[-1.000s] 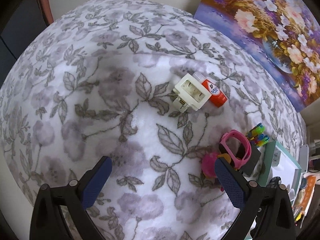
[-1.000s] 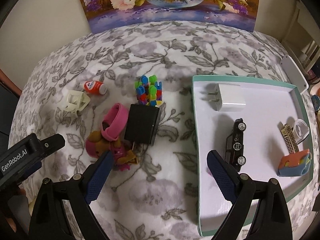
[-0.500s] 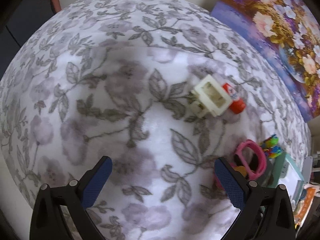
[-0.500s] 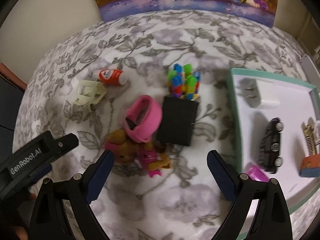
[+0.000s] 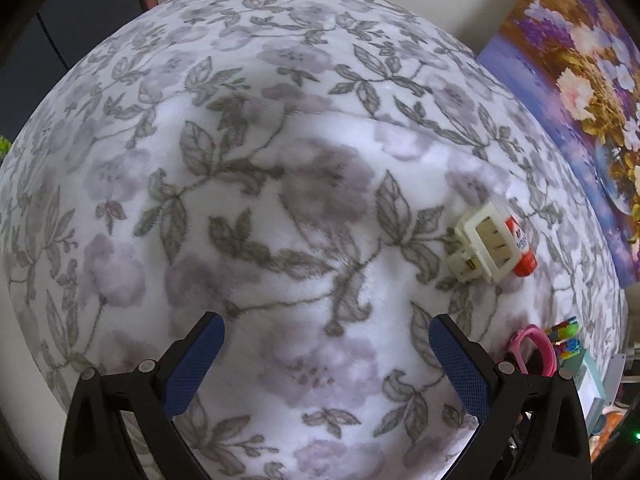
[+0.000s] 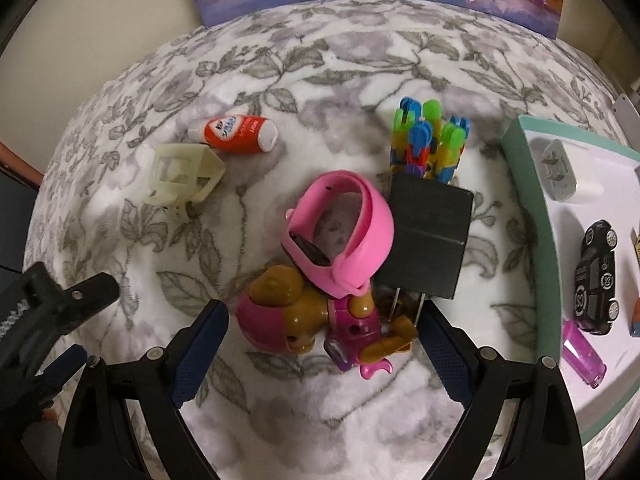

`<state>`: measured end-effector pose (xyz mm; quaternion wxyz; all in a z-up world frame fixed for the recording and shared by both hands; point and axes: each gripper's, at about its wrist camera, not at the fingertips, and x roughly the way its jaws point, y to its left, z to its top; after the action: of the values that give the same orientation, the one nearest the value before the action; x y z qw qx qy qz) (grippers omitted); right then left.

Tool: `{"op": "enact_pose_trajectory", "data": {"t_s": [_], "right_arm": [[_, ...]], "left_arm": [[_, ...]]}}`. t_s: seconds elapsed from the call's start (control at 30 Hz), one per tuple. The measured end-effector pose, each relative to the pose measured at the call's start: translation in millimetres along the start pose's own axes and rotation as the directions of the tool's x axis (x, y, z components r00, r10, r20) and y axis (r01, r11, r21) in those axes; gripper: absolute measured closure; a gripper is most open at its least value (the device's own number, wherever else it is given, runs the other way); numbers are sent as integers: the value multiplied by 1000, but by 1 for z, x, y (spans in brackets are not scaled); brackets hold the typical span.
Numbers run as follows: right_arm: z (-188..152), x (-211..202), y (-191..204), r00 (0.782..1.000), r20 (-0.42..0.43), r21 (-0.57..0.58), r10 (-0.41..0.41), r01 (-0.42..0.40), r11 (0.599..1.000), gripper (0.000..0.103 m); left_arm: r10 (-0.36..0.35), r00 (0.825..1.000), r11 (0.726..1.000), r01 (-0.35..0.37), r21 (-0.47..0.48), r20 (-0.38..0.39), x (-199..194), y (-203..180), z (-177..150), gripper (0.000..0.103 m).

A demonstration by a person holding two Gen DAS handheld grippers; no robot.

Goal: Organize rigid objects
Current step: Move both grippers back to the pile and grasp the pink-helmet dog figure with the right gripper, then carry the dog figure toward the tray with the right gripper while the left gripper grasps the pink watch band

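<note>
- Right wrist view: the right gripper [image 6: 322, 338] is spread wide and empty, its fingers either side of a brown and pink toy dog [image 6: 316, 326] lying on the floral blanket [image 6: 280, 72]
- A pink wristband [image 6: 344, 236] rests against the dog and a black box [image 6: 428, 240], coloured blocks [image 6: 430, 140] just behind
- The teal tray [image 6: 532, 200] holds a white charger [image 6: 560, 170], a black toy car [image 6: 598, 276] and a purple lighter [image 6: 582, 354]
- The left gripper [image 5: 324, 354] is spread over bare blanket; a cream clip [image 5: 486, 244] touches a red bottle [image 5: 520, 248]

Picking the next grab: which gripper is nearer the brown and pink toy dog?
Right. The right gripper hovers open directly at the toy dog; the left gripper hangs open over bare blanket, well aside.
</note>
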<state>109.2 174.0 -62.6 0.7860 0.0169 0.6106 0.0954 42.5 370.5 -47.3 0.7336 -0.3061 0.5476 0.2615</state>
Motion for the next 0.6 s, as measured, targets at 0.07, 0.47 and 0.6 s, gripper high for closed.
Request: {"op": "enact_pose_trajectory", "data": {"t_s": [0.07,0.47,0.6], "right_arm": [[1,2,2,1000,13,-3,-21,21,1000,11],[1,-6,-8,999,-9,6,-37,37,999,20],[4,-12,-13,999,-22,20,-26,26,999,20]], "left_arm": [[-1,1000,1000,1,2,-3,2,0,1,0],[-11,1000,1000,11,15,-8,1,-4,1,0],[-18,1000,1000,18,17,-6,0,-6,1,0]]}}
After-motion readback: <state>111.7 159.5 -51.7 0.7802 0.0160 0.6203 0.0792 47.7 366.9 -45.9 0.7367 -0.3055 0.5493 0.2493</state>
